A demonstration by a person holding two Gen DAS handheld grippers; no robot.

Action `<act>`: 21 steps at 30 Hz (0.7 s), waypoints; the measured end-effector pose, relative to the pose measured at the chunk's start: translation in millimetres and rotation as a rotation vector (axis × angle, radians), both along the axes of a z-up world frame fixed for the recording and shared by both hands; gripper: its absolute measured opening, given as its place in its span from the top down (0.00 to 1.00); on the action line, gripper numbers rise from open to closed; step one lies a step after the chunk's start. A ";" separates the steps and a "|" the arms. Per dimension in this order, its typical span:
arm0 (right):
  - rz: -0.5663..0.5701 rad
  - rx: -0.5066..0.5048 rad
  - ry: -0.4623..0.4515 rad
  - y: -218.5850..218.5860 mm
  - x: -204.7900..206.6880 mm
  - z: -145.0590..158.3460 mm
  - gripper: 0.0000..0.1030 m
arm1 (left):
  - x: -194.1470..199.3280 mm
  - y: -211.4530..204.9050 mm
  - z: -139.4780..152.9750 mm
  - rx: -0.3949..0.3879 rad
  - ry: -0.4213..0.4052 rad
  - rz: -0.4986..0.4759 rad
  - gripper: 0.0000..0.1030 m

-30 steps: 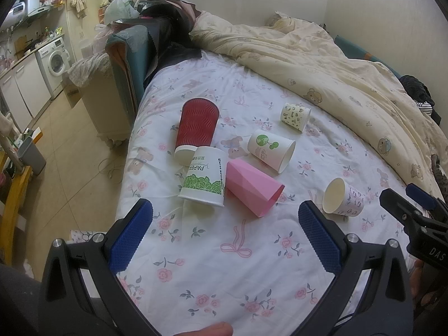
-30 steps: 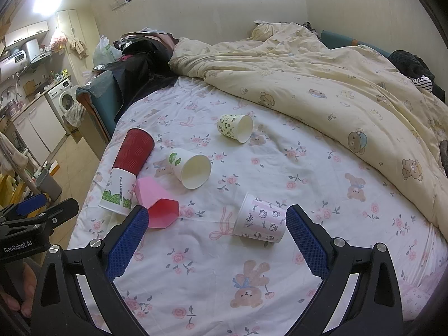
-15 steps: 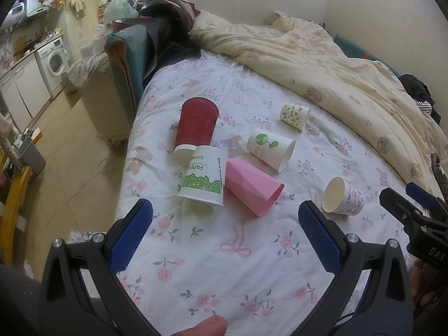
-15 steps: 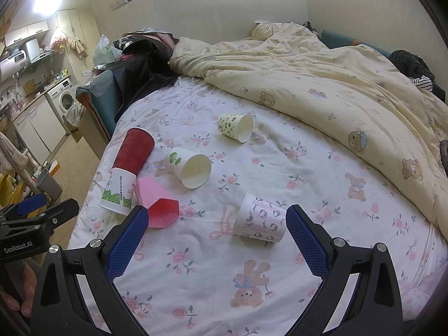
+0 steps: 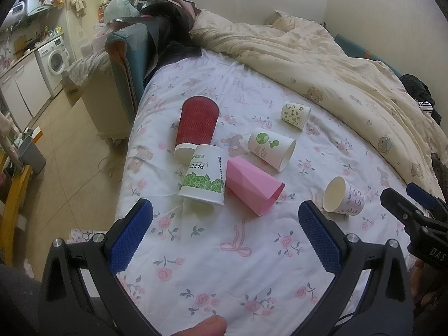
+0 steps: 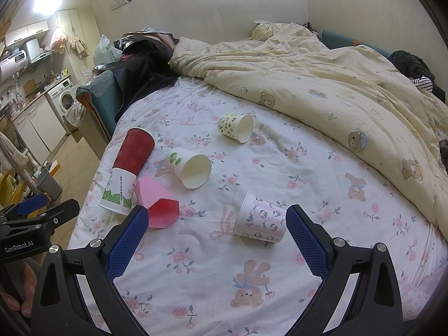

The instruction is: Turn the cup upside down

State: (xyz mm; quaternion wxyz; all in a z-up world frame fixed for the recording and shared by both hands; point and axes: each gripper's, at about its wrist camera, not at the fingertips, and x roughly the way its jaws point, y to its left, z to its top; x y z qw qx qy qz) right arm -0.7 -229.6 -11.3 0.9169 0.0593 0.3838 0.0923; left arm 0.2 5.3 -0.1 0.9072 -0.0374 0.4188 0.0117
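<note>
Several paper cups lie on their sides on the floral bedsheet: a red ribbed cup, a white cup with green leaves, a pink faceted cup, a white cup with a green tree, a small patterned cup and a small pink kitty cup, also in the right wrist view. My left gripper is open and empty, just short of the pink and white cups. My right gripper is open and empty, with the kitty cup just beyond its right finger.
A cream bear-print duvet is heaped over the far and right side of the bed. The bed's left edge drops to a tiled floor. A teal headboard with dark clothes stands at the far left, and a washing machine stands beyond.
</note>
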 end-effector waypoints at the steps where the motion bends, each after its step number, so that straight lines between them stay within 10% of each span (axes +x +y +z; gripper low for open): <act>1: 0.001 -0.001 0.000 0.1 -0.1 0.1 0.02 | -0.1 0.3 0.0 0.001 0.000 -0.001 0.00; 21: -0.001 -0.003 -0.001 0.4 -0.6 0.4 0.02 | -1.1 0.3 -2.9 0.011 0.014 -0.005 0.00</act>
